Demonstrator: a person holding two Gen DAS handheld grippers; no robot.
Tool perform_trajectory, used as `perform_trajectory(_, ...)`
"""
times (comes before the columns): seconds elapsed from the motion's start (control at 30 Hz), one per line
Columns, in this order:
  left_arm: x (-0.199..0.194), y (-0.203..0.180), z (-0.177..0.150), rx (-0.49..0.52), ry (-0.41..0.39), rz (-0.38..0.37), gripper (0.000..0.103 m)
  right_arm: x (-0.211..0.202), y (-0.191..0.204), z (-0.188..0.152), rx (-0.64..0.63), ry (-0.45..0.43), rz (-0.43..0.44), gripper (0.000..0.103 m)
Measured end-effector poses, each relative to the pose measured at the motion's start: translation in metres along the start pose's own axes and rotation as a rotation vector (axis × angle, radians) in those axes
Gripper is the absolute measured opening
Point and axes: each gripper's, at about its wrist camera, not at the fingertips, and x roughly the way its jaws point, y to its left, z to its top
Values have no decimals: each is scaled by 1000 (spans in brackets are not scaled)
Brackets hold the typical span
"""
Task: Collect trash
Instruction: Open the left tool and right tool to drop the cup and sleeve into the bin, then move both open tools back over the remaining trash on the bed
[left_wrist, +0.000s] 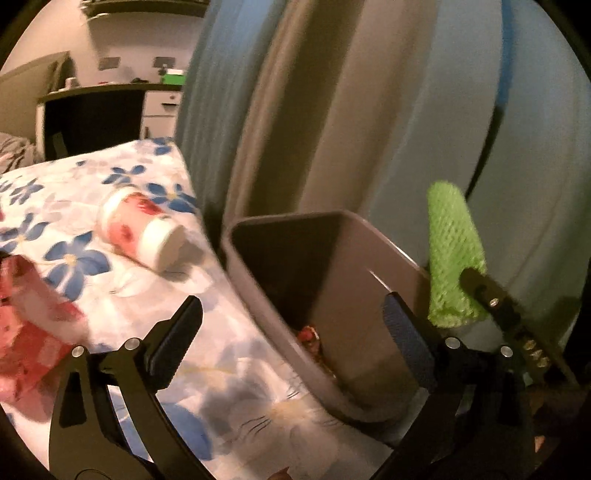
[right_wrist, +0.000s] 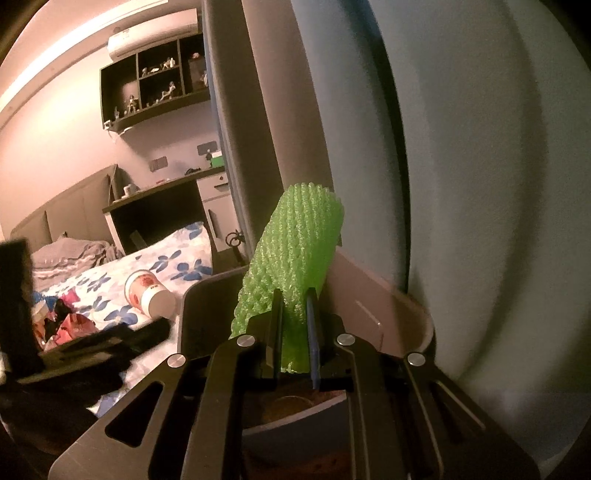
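My right gripper (right_wrist: 295, 299) is shut on a green foam net sleeve (right_wrist: 291, 254), held upright over the grey trash bin (right_wrist: 384, 295). In the left wrist view the sleeve (left_wrist: 450, 254) hangs beside the bin's far right rim (left_wrist: 391, 243). My left gripper (left_wrist: 291, 314) is open and empty, straddling the bin's near rim at the bed edge. Some wrappers (left_wrist: 308, 334) lie inside the bin. A paper cup (left_wrist: 142, 229) with red print lies on its side on the floral bedsheet (left_wrist: 110, 177). Red crumpled wrappers (left_wrist: 26, 314) lie at the left.
The bin stands between the bed and grey curtains (left_wrist: 369, 110). A dark desk (right_wrist: 159, 214) and wall shelf (right_wrist: 155, 81) are at the back of the room. Pillows (right_wrist: 74, 251) lie at the bed's head. My left gripper shows in the right wrist view (right_wrist: 55, 347).
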Motion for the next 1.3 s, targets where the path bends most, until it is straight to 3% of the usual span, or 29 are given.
perform_trajectory(0.17,-35,19,1,-23,-56,121,96,7,5,-4,-14,3,-4,17)
perform_trajectory(0.2,-43,24,0,-32,-65,152,97,7,6,-4,-16,-1,-3,22)
perform_trajectory(0.27,-57,34,-2,-54,-79,181,97,7,6,-4,-10,-10,-8,46)
perform_trajectory(0.3,-66,41,-4,-65,-91,202,97,4,6,-5,-5,-24,-14,51)
perform_trajectory(0.7,-143,102,-24,-125,-163,459,97,-50,30,-3,-4,-149,-20,87)
perform_trajectory(0.93,-187,136,-40,-168,-200,572,97,-65,76,-8,-51,-154,114,90)
perform_trajectory(1.3,-256,194,-67,-282,-245,719,97,-62,166,-38,-183,-85,302,90)
